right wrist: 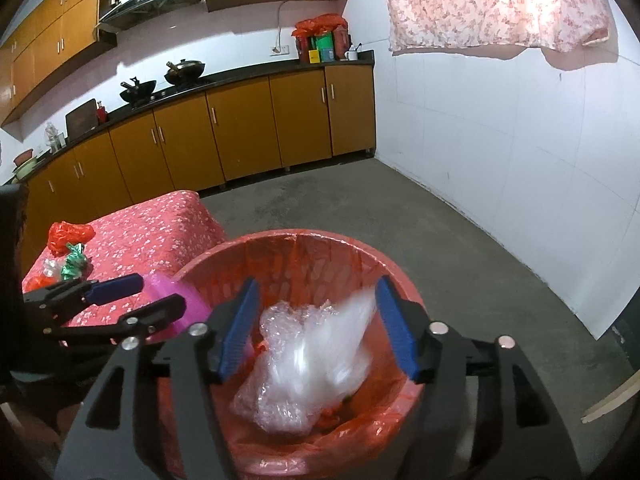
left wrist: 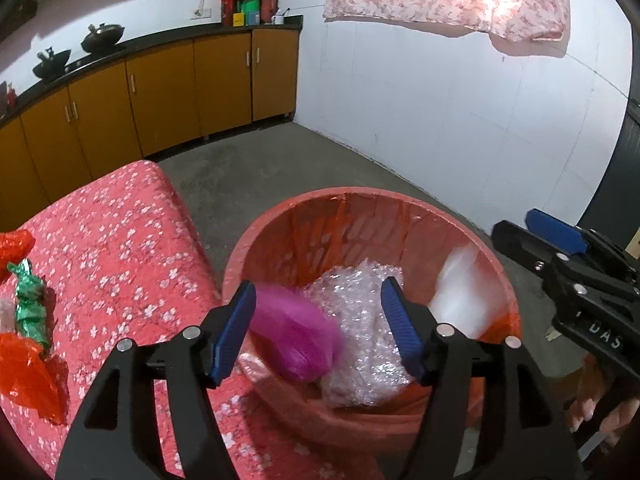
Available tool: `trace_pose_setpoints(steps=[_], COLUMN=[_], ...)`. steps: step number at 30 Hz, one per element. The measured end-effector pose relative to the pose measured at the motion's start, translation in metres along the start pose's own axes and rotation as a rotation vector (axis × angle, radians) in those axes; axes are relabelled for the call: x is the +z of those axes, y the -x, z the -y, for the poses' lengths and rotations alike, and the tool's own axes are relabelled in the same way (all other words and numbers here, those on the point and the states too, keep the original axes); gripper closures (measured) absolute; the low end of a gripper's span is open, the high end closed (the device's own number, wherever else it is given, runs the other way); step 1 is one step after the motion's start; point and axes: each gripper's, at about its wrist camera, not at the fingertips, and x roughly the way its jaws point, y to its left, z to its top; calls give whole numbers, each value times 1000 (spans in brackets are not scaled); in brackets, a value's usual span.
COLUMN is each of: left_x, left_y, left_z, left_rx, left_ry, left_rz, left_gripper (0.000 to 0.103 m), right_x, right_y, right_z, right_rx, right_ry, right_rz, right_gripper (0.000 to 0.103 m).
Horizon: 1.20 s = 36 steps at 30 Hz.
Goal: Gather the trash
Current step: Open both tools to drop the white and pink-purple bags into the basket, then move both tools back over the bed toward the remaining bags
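From the left gripper's (left wrist: 318, 330) own camera, its jaws stood apart over the red bin (left wrist: 496, 280), and the magenta bag (left wrist: 296, 340), blurred, hung loose between the pads, touching neither that I could see, apparently dropping onto the bubble wrap (left wrist: 360, 320) inside. More litter waited on the flowered cloth (left wrist: 128, 240) beside the bin: a green wrapper (left wrist: 30, 304) and red plastic scraps (left wrist: 28, 372). From the right gripper's (right wrist: 316, 330) camera, its jaws were likewise released above the bin (right wrist: 224, 252), a clear plastic bag (right wrist: 332, 344) smeared with motion between the pads, seemingly falling onto the bubble wrap (right wrist: 280, 400). To my eye the drop went best with both grippers kept well inside the rim, jaws wide, until the flimsy plastic settled; light bags cling or drift, so a glance before going for the wrapper (right wrist: 74, 264) seemed wise.
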Motion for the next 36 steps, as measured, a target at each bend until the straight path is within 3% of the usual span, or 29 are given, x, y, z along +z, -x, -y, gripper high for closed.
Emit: trace_pose_setpoints(steps=[10, 17, 23, 29, 31, 34, 36], left_x=[-15, -31, -50, -57, -64, -72, -73], left_y=[38, 89, 136, 108, 101, 94, 90], left_z=[-44, -97, -155, -194, -199, -202, -202], left_rx=[146, 310, 517, 540, 526, 501, 484], left_ry=[61, 134, 199, 255, 268, 269, 268], left_rz=[59, 139, 213, 86, 60, 38, 24], left_gripper=[25, 17, 8, 8, 13, 32, 59], right_x=[-6, -9, -16, -20, -20, -21, -20], right_y=[14, 15, 10, 3, 4, 4, 4], right_z=[-23, -57, -103, -150, -161, -176, -181], right_rx=[-40, -16, 33, 82, 94, 95, 95], right_ry=[63, 108, 159, 196, 209, 243, 254], right_rz=[46, 53, 46, 35, 35, 29, 27], right_gripper=[10, 5, 5, 5, 5, 5, 5])
